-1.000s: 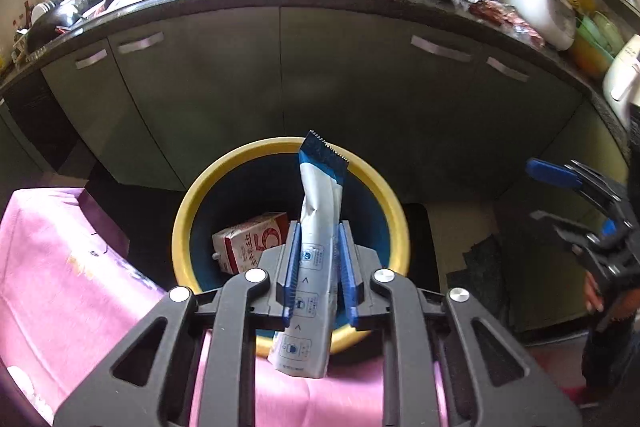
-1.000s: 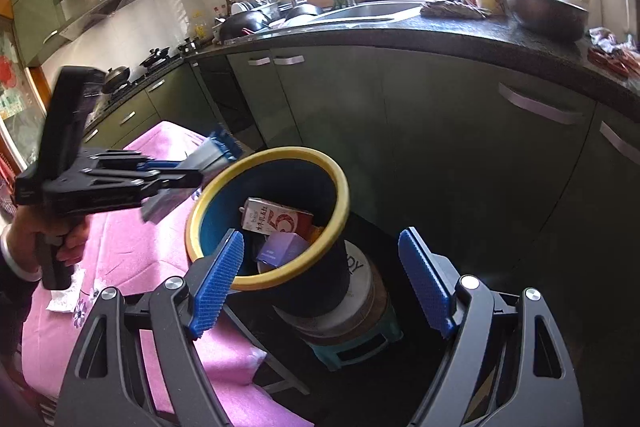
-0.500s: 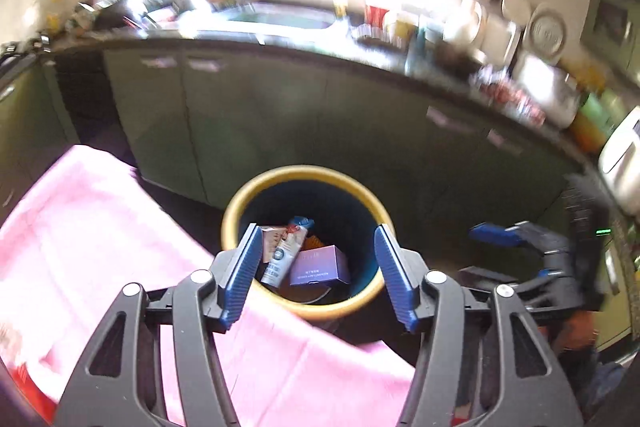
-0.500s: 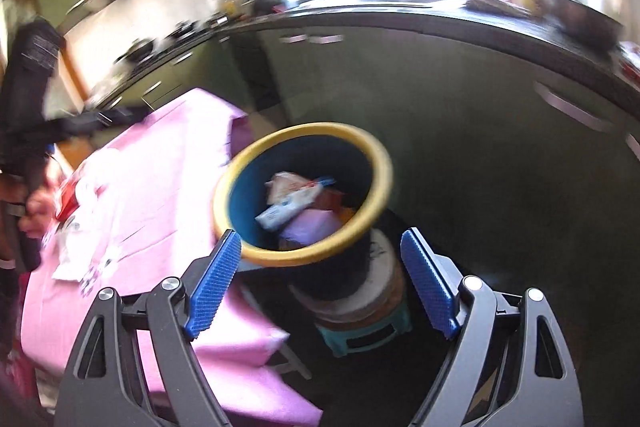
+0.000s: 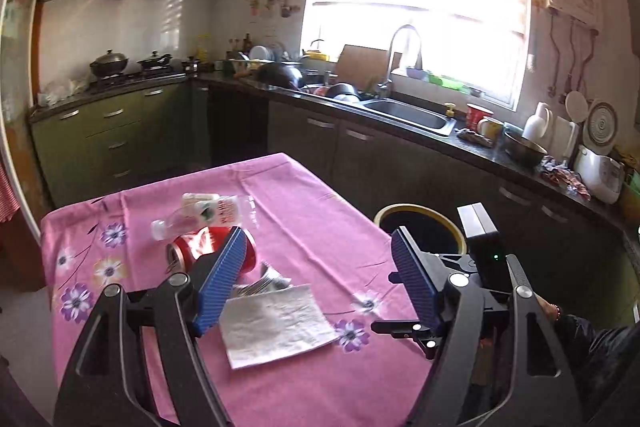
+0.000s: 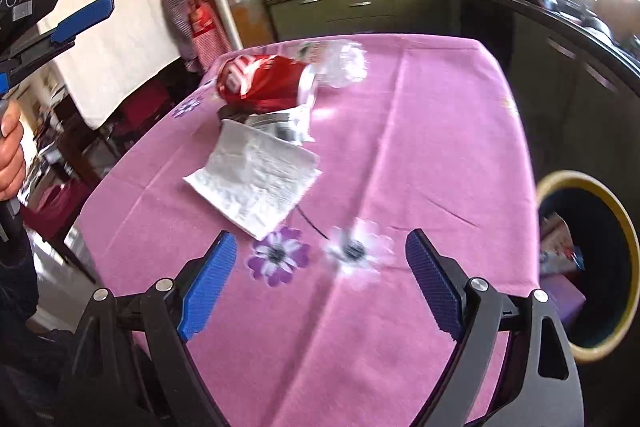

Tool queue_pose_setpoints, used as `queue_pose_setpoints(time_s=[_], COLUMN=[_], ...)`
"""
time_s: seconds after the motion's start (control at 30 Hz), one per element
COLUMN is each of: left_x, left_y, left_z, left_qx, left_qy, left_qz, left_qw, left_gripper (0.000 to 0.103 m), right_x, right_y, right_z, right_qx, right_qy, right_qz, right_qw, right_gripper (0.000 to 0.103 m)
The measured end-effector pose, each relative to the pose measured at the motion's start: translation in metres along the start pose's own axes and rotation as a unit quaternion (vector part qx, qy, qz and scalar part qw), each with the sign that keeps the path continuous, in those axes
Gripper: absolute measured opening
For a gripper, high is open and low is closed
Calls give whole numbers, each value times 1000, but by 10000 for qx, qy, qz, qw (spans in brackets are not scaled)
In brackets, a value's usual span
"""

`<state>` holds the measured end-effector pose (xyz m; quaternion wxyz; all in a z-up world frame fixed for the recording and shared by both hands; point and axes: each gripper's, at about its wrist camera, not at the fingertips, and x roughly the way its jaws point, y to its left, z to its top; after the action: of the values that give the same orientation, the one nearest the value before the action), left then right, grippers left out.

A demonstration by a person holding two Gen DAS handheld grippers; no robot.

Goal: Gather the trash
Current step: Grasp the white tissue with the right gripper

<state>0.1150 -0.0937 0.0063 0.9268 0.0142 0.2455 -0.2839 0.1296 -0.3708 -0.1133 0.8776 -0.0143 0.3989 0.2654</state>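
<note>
On the pink flowered tablecloth (image 5: 304,227) lie a red soda can (image 5: 192,247), a clear plastic bottle (image 5: 212,211), a white paper napkin (image 5: 276,319) and a silver wrapper (image 5: 260,283). They also show in the right wrist view: the can (image 6: 264,79), the bottle (image 6: 340,61), the napkin (image 6: 256,179). My left gripper (image 5: 320,279) is open and empty above the napkin. My right gripper (image 6: 320,287) is open and empty over the table's near edge. The yellow-rimmed blue bin (image 6: 624,227) with trash inside stands beside the table; it also shows in the left wrist view (image 5: 420,215).
Dark green kitchen cabinets (image 5: 400,155) and a counter with a sink (image 5: 412,115) run behind the table. A stove with pots (image 5: 128,67) stands at the back left. The other gripper's handle (image 5: 480,247) shows at the right of the left wrist view.
My left gripper opened and dropped the blue-white packet into the bin. Both grippers then swung away from the bin to face the table and its trash.
</note>
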Motion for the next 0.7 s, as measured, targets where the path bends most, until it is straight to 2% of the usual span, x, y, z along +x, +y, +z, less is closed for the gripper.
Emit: queue_pose_setpoints(time_s=[0.13,0.23,0.37,0.63,0.7], left_x=[-23,-33,-41,-43,-43], left_y=[30,41,49,55,56], left_z=[-16,-27,-34,-41,-42], left_qx=[-359,-515,-645,-768,-796], left_qy=[6,-11,-71,-120,-112], left_qz=[214,300,257,216,191], left_qw=[9991,9982,9976,9967,9966], left_gripper=[71,71,71,71,71], right_x=[36,55,76,97,99], right_y=[38,57,65,65,64], right_z=[18,22,24,29,31], right_qx=[-587,-900,-1020,-1140,-1144], right_qy=[285,491,726,949,952], right_qz=[273,292,247,66,11], right_qw=[9975,9943,9918,9889,9889], right_gripper=[86,86,85,70,60])
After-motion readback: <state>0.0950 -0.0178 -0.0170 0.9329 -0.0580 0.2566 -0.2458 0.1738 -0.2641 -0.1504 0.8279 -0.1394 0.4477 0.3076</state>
